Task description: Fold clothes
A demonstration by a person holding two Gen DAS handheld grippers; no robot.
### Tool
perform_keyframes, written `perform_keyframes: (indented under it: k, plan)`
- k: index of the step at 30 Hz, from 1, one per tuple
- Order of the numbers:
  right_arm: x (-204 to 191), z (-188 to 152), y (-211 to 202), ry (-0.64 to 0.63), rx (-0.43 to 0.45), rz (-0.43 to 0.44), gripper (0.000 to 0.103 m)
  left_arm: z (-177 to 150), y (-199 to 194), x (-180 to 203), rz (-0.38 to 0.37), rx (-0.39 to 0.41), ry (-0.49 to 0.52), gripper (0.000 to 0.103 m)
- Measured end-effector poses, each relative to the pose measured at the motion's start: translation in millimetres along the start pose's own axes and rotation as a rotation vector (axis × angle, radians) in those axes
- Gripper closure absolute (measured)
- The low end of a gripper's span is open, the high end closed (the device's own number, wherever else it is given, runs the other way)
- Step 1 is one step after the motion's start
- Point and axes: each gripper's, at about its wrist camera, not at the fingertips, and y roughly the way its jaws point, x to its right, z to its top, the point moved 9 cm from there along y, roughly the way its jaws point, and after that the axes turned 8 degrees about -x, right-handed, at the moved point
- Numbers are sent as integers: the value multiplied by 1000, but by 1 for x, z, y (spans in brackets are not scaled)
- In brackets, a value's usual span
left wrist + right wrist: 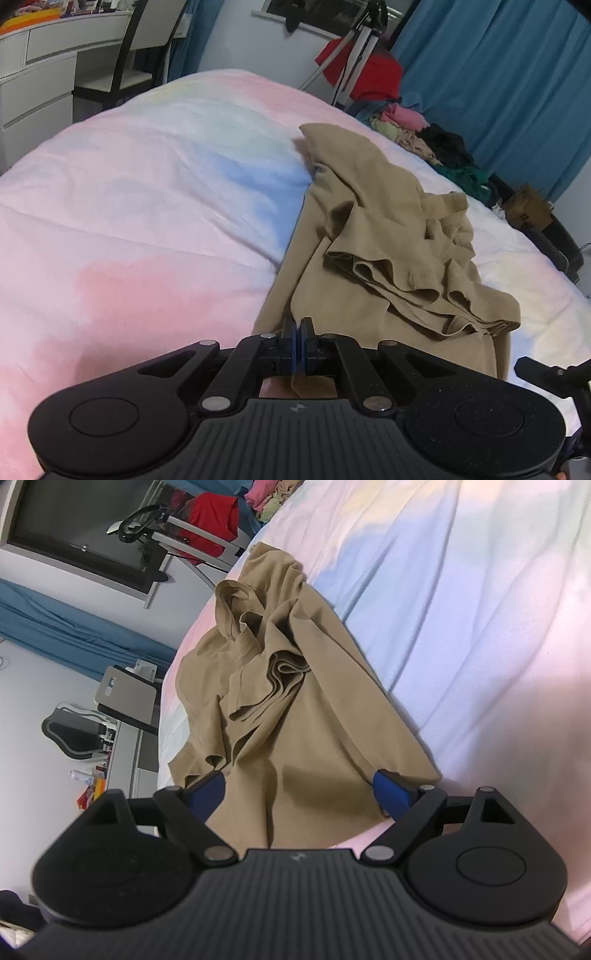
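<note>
A tan T-shirt lies crumpled on the bed, its sleeve and collar bunched on top of the body. My left gripper is shut on the shirt's near hem edge, with a bit of tan cloth showing behind the pads. In the right wrist view the same shirt stretches away from me. My right gripper is open, its blue pads spread on either side of the shirt's near edge and low over the cloth.
The bed has a pastel pink, blue and white cover. A pile of other clothes lies at its far corner. A tripod, blue curtains, a white desk and a chair stand beyond the bed.
</note>
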Motion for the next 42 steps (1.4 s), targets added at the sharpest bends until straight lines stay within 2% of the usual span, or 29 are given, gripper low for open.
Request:
perform_keyframes:
  k: [2,5,7,9,13,16,20,21,22,25,27,29,32,34,36,39,40,42]
  plan:
    - [0,0,-1,11,-3,6,14,-1,-7,0,-11,1,-4,96]
    - [-1,-1,-4,27,-3,15,14,-4,-20,2,-27,0,-8,75]
    - [-2,-2,-7,34,-4,22,14,-10,-31,10,-71,-19,-11,53]
    - [-2,-2,-7,30,-13,13,14,-15,-38,20,-133,-51,-26,50]
    - [-1,-2,-4,38,-21,9,14,-32,-20,25,-287,-186,-180,41]
    - [1,-2,-4,54,-22,16,14,-42,11,21,-334,-266,-270,41]
    - [1,-3,-5,68,-33,24,14,-36,23,5,-417,-219,-466,42]
    - [1,-3,-7,83,-38,35,14,-35,23,0,-427,-200,-503,47]
    - [0,-5,-8,99,-46,57,12,-34,23,-5,-432,-182,-534,55]
    - [-8,-14,-9,147,-92,149,11,-36,25,-12,-424,-172,-562,75]
    - [-14,-25,-2,163,-139,196,12,-35,24,-8,-421,-159,-538,80]
    - [-19,-37,9,155,-185,208,11,-32,21,-5,-430,-134,-526,87]
    - [-18,-50,26,186,-249,241,13,-25,12,0,-484,-87,-531,92]
    - [-10,-47,27,247,-226,261,14,-19,4,5,-529,-45,-521,93]
    - [1,-36,19,288,-148,245,14,-13,-5,11,-573,1,-499,93]
    - [22,-14,-1,307,2,166,31,-11,-8,20,-612,30,-496,93]
    - [30,-9,-4,333,27,154,37,-11,-7,22,-619,33,-498,93]
    - [37,-6,-4,364,23,150,49,-10,-7,23,-615,37,-490,93]
